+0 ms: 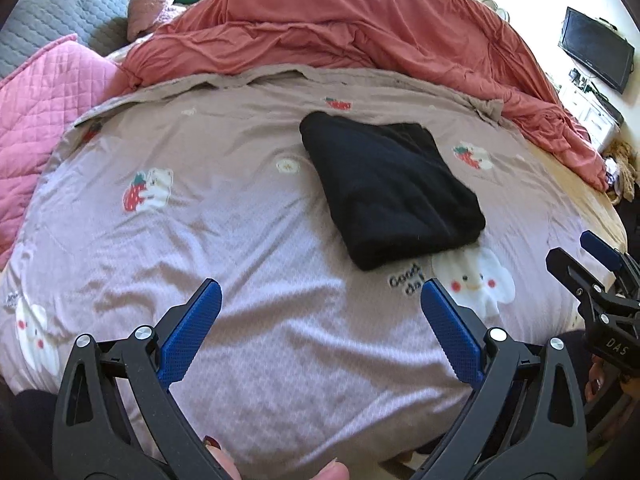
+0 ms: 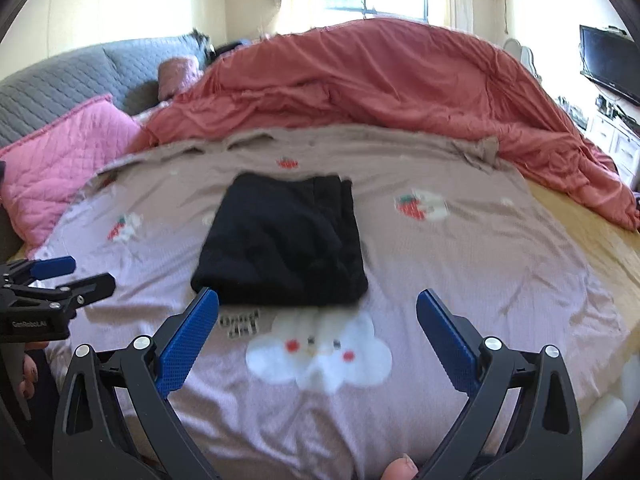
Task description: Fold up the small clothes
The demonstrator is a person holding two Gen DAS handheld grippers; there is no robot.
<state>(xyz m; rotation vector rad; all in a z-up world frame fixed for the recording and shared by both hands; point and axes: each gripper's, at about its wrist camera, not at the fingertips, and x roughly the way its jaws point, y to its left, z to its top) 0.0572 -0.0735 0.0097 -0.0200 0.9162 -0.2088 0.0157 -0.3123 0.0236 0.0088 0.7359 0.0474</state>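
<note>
A black garment (image 1: 390, 190) lies folded into a compact rectangle on the mauve printed bedsheet (image 1: 248, 216). It also shows in the right wrist view (image 2: 282, 242), just beyond my fingertips. My left gripper (image 1: 320, 292) is open and empty, held above the sheet short of the garment's near corner. My right gripper (image 2: 318, 298) is open and empty, its left blue pad (image 2: 188, 344) close to the garment's near left corner. Each gripper shows in the other's view: the right one (image 1: 588, 268) at the right edge, the left one (image 2: 64, 276) at the left edge.
A rumpled coral duvet (image 1: 360, 36) is heaped along the far side of the bed. A pink quilted pillow (image 1: 44, 100) and a grey quilted headboard (image 1: 56, 20) are at the left. A TV (image 1: 596, 50) and white cabinet stand at the right.
</note>
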